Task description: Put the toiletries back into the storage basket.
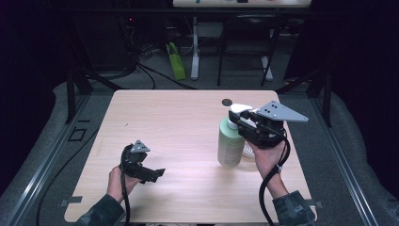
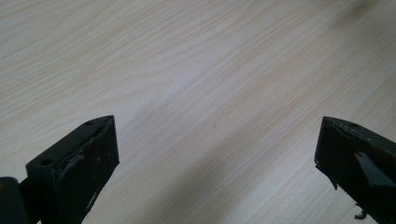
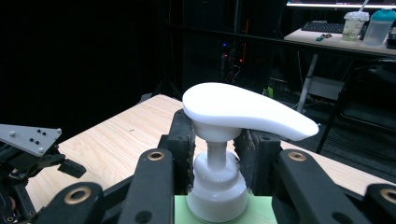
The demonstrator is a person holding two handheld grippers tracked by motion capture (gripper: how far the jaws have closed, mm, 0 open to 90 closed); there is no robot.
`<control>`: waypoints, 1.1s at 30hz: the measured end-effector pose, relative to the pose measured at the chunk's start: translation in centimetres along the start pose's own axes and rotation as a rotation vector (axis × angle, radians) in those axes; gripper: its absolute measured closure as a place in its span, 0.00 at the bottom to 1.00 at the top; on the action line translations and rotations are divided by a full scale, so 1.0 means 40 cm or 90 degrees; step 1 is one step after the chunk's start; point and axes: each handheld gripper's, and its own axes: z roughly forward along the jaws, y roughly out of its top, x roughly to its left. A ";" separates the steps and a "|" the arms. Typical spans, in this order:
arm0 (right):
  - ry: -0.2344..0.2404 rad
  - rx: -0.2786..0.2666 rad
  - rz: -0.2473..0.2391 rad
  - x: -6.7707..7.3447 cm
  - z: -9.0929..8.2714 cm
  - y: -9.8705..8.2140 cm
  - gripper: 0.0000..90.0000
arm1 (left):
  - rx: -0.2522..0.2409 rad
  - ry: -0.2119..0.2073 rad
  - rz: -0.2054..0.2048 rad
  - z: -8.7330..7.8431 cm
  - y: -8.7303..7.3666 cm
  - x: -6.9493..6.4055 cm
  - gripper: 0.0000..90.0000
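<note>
Clamping pump bottle (image 1: 230, 143) — right gripper (image 3: 215, 154) near table (image 1: 160, 117) edge.

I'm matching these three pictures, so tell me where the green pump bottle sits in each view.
High view: pump bottle stands right of centre on the table, its neck at the right gripper.
Left gripper view: bare tabletop between its open jaws.
Right gripper view: bottom centre, white pump head above the jaws.
Shared landmark: the light wood table.

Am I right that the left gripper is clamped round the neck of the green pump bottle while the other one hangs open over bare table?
Not quite: it is the right gripper that clamps the bottle neck, as the right gripper view shows. The left gripper is the open one over bare table.
</note>
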 end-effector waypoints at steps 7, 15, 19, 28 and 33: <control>-0.001 -0.003 -0.006 -0.001 0.004 0.013 0.76 | 0.026 -0.002 -0.014 0.022 -0.002 0.010 0.00; 0.000 -0.009 -0.009 -0.001 0.008 0.032 0.76 | 0.043 0.006 -0.023 0.034 -0.003 0.022 0.00; 0.001 -0.015 -0.013 0.000 0.006 0.045 0.76 | 0.048 0.007 -0.015 0.036 -0.003 0.018 0.00; 0.000 -0.023 -0.020 -0.001 0.004 0.067 0.76 | 0.061 0.006 0.007 0.046 -0.001 0.005 0.00; -0.002 -0.023 -0.024 -0.007 0.004 0.074 0.76 | 0.063 0.008 0.013 0.049 0.001 0.003 0.00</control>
